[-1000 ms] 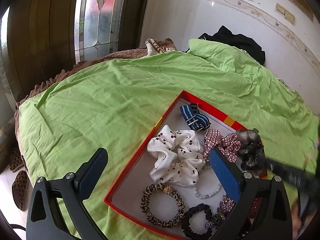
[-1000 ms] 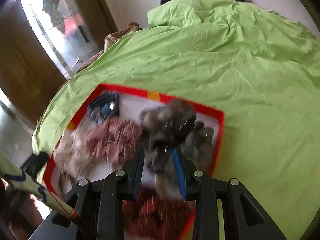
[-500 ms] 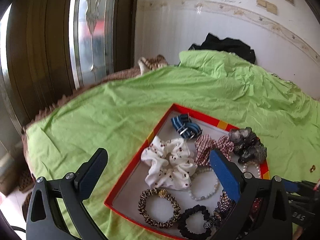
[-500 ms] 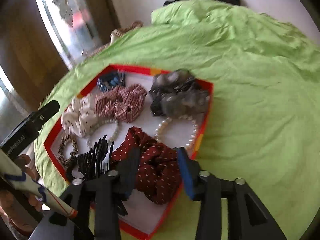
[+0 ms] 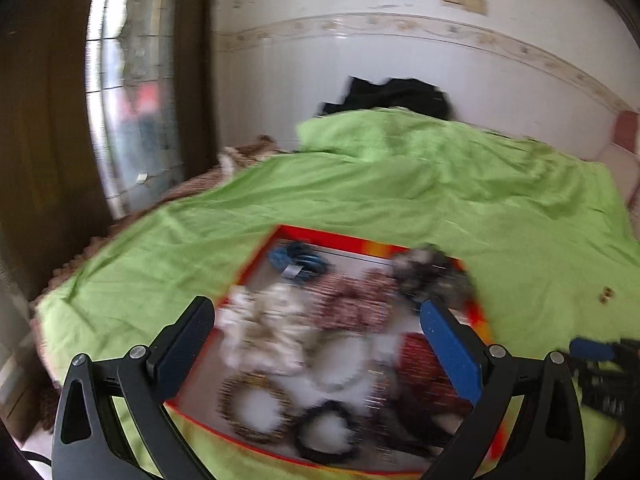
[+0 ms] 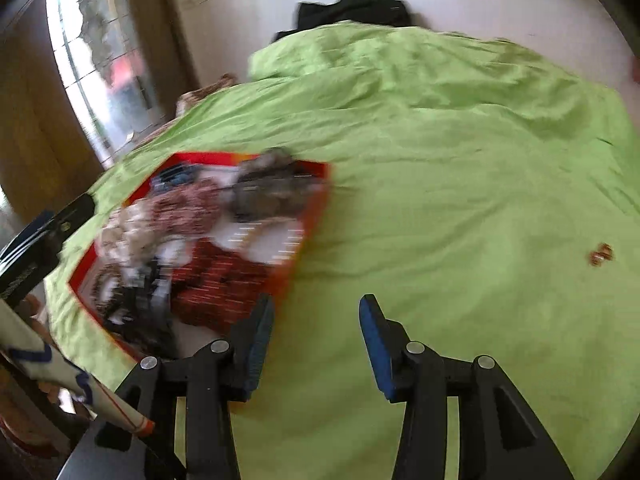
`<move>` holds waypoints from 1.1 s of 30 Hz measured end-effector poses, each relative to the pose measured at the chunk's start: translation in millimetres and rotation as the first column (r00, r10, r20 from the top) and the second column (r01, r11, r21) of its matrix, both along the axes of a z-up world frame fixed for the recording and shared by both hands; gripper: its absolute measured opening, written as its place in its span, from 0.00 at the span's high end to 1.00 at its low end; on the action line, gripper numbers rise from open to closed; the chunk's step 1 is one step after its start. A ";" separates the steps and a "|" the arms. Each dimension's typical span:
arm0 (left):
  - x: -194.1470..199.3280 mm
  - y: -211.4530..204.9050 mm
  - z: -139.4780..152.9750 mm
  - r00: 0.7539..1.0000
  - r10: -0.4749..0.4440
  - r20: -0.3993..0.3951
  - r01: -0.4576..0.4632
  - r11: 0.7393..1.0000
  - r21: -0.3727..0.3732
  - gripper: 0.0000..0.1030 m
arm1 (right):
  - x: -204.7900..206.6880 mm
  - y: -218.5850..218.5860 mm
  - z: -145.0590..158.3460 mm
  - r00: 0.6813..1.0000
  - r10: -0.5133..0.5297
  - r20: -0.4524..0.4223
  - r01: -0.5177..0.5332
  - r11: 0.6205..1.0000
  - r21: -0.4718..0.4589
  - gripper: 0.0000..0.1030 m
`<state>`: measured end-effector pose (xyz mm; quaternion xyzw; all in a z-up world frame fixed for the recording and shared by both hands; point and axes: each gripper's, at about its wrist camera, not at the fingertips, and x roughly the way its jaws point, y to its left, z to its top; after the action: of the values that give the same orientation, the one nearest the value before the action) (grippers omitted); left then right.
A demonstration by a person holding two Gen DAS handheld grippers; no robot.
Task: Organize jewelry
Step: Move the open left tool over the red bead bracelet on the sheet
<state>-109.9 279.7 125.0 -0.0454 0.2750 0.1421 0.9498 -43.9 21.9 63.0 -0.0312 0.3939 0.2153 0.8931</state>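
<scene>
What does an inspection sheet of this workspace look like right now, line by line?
Surface: green bedsheet, wrinkled.
Job's things: red tray of blurred scrunchies and bracelets; small gold piece lying apart on the sheet.
Clutter: black garment at the far edge.
Grippers: left hand-held gripper open above the tray; right hand-held gripper open, nothing between its jaws, beside the tray.
Cables: nothing seen.
Surroundings: white wall, glass door at left.
</scene>
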 end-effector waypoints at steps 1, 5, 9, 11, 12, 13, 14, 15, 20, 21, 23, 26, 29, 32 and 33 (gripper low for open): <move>1.1 -9.3 1.4 0.999 -0.038 -0.008 0.038 0.999 -0.019 0.01 | 2.9 -25.3 0.5 0.999 -0.039 0.008 0.039 0.999 -0.016 0.53; 13.7 -57.8 7.1 0.972 -0.228 -0.051 0.220 0.967 -0.131 0.01 | 17.8 -116.5 2.8 0.985 -0.174 0.012 0.174 0.983 -0.059 0.53; 41.8 -118.3 12.9 0.920 -0.380 -0.093 0.351 0.907 -0.234 0.07 | 43.5 -216.0 -1.1 0.948 -0.318 -0.017 0.317 0.947 -0.045 0.53; 64.8 -158.1 13.2 0.878 -0.460 -0.133 0.411 0.867 -0.283 0.27 | 60.4 -264.2 -7.7 0.923 -0.379 -0.058 0.380 0.925 0.004 0.53; 74.2 -175.1 11.6 0.860 -0.489 -0.149 0.434 0.852 -0.294 0.31 | 67.8 -282.0 -11.1 0.914 -0.398 -0.076 0.401 0.915 0.032 0.54; 85.3 -196.1 8.9 0.836 -0.522 -0.166 0.462 0.835 -0.301 0.35 | 75.6 -299.4 -14.9 0.905 -0.415 -0.094 0.421 0.905 0.064 0.59; 100.3 -224.2 4.7 0.808 -0.559 -0.188 0.495 0.816 -0.298 0.37 | 85.5 -318.1 -20.0 0.898 -0.423 -0.118 0.436 0.893 0.109 0.61; 109.8 -242.9 0.8 0.793 -0.575 -0.200 0.513 0.808 -0.288 0.37 | 92.9 -329.1 -22.9 0.897 -0.420 -0.136 0.437 0.887 0.147 0.61; 165.9 -333.4 -30.0 0.694 -0.669 -0.266 0.583 0.739 -0.337 0.43 | 135.6 -352.9 -36.1 0.907 -0.366 -0.207 0.413 0.869 0.273 0.61; 177.4 -348.1 -35.8 0.679 -0.680 -0.278 0.589 0.730 -0.346 0.45 | 145.5 -354.2 -37.8 0.911 -0.354 -0.212 0.404 0.870 0.283 0.61; 201.4 -374.1 -48.3 0.656 -0.692 -0.302 0.594 0.720 -0.359 0.54 | 159.4 -357.5 -42.5 0.914 -0.343 -0.216 0.396 0.871 0.290 0.61; 228.6 -400.1 -65.8 0.615 -0.721 -0.321 0.592 0.690 -0.416 0.67 | 180.9 -364.0 -52.1 0.911 -0.331 -0.246 0.400 0.856 0.328 0.61; 247.8 -418.9 -84.5 0.581 -0.737 -0.346 0.602 0.675 -0.428 0.68 | 196.0 -368.1 -61.6 0.914 -0.295 -0.279 0.387 0.838 0.384 0.61; 258.5 -426.0 -97.8 0.567 -0.740 -0.362 0.607 0.672 -0.424 0.69 | 206.5 -367.4 -66.6 0.922 -0.253 -0.293 0.362 0.832 0.420 0.61; 262.3 -427.3 -102.1 0.565 -0.741 -0.362 0.604 0.671 -0.431 0.69 | 209.8 -366.3 -67.8 0.924 -0.247 -0.293 0.356 0.835 0.419 0.61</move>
<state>152.4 -147.6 23.0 -0.0203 0.5274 -0.2643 0.8072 165.9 -344.4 -4.9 0.2712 0.4301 0.1609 0.8459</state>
